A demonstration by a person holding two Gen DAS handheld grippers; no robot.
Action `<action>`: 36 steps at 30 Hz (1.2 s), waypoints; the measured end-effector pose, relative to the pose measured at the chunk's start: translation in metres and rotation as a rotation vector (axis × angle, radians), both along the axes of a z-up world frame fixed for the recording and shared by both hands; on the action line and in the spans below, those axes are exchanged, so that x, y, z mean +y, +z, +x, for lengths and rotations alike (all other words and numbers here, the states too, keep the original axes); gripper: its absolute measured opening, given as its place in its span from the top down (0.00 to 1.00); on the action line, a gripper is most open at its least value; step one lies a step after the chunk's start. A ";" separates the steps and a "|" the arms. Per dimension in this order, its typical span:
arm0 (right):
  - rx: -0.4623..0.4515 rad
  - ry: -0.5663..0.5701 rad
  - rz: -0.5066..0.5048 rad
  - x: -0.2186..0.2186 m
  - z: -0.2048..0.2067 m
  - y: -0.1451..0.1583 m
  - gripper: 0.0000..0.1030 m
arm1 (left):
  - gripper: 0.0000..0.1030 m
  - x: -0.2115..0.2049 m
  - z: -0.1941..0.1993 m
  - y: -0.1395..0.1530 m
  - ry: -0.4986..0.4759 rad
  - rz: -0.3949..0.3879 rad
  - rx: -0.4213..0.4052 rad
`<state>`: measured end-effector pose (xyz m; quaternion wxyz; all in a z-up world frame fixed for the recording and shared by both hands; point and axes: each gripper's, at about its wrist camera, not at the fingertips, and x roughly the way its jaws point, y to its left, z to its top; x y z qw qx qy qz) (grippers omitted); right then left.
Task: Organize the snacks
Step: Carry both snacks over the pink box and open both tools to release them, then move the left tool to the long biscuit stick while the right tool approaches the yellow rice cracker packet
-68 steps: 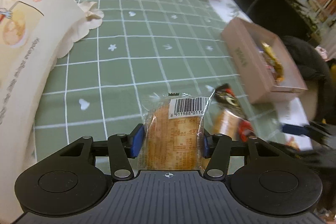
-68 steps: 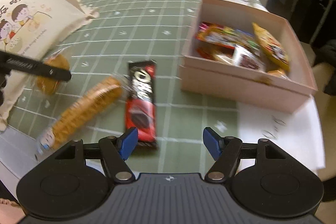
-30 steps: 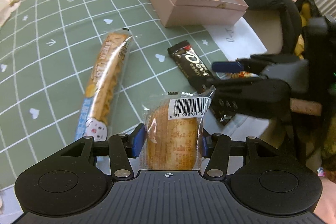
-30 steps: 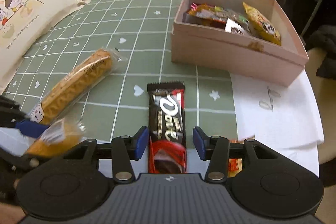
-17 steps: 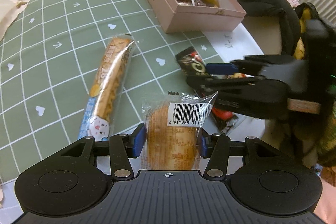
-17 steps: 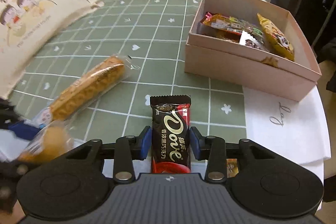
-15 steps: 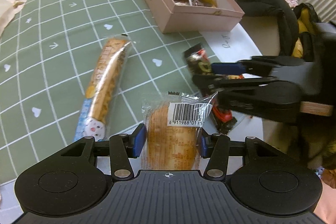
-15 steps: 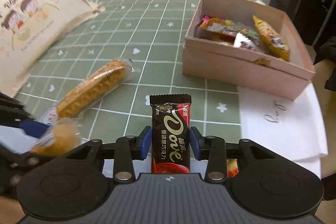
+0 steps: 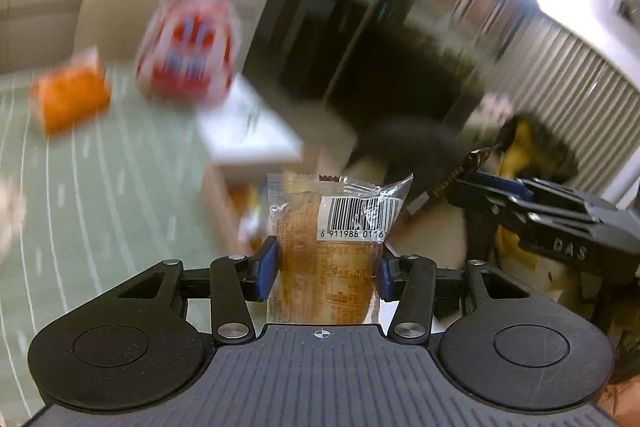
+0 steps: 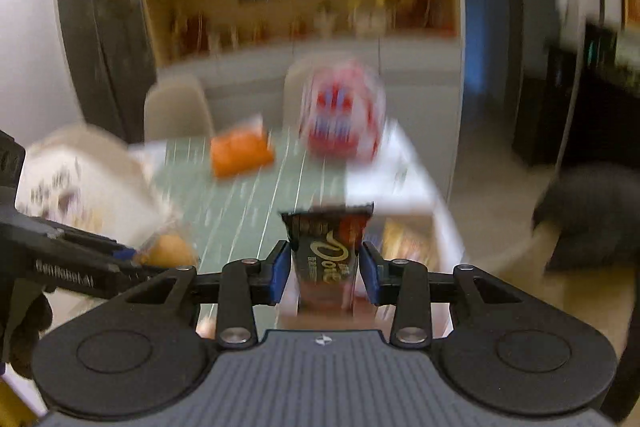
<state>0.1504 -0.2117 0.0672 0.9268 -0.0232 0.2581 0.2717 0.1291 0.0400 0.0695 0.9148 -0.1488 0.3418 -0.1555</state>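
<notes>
Our left gripper (image 9: 325,269) is clamped on a cake (image 9: 326,259) in a clear wrapper, its blue pads (image 9: 267,269) pressed to both sides of the packet. The cake stands upright between the fingers, barcode end up, lifted off the table (image 9: 100,187). Our right gripper (image 10: 323,275) is clamped on a chocolate bar (image 10: 326,251) in a dark wrapper, pinched by the blue pads (image 10: 278,273) at either edge, with the crimped top end sticking out ahead of the fingers. The bar too is in the air.

Each gripper shows in the other's view: the right gripper (image 9: 552,223) sits off to the right of the left wrist view with the bar's (image 9: 460,171) end poking from it, and the left gripper (image 10: 80,259) sits at the left of the right wrist view with the cake (image 10: 168,251) at its tip.

Just beyond the cake in the left wrist view we make out the pink box (image 9: 224,203), blurred, with something yellow inside. In the right wrist view the box (image 10: 408,243) lies just past the bar, to its right.

Farther off on the green checked table stand an orange box (image 10: 240,151) and a red-and-white bag (image 10: 344,115), side by side, both smeared by motion. A pale printed bag (image 10: 80,183) lies at the table's left. Two chairs (image 10: 176,115) stand behind the table.
</notes>
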 end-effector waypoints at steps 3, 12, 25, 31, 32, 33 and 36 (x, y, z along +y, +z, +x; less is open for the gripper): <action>-0.133 -0.001 -0.017 -0.003 0.014 0.039 0.65 | 0.49 -0.004 0.030 0.029 0.018 0.003 -0.075; -0.217 -0.026 -0.035 -0.018 0.059 0.067 0.87 | 0.49 -0.035 0.136 -0.036 0.063 0.002 0.083; 0.159 -0.069 -0.160 -0.058 0.074 -0.052 0.60 | 0.48 -0.053 0.204 -0.119 0.072 0.183 0.290; 0.283 0.005 -0.273 -0.048 0.040 -0.106 0.45 | 0.50 -0.028 0.173 -0.118 0.051 0.100 0.303; 0.305 0.018 -0.283 -0.045 0.037 -0.113 0.45 | 0.50 -0.023 0.163 -0.115 0.041 0.096 0.289; 0.339 0.045 -0.291 -0.041 0.032 -0.123 0.44 | 0.50 -0.017 0.153 -0.113 0.028 0.102 0.275; 0.435 0.137 -0.313 -0.033 0.014 -0.147 0.43 | 0.50 0.001 0.114 -0.108 -0.009 0.160 0.257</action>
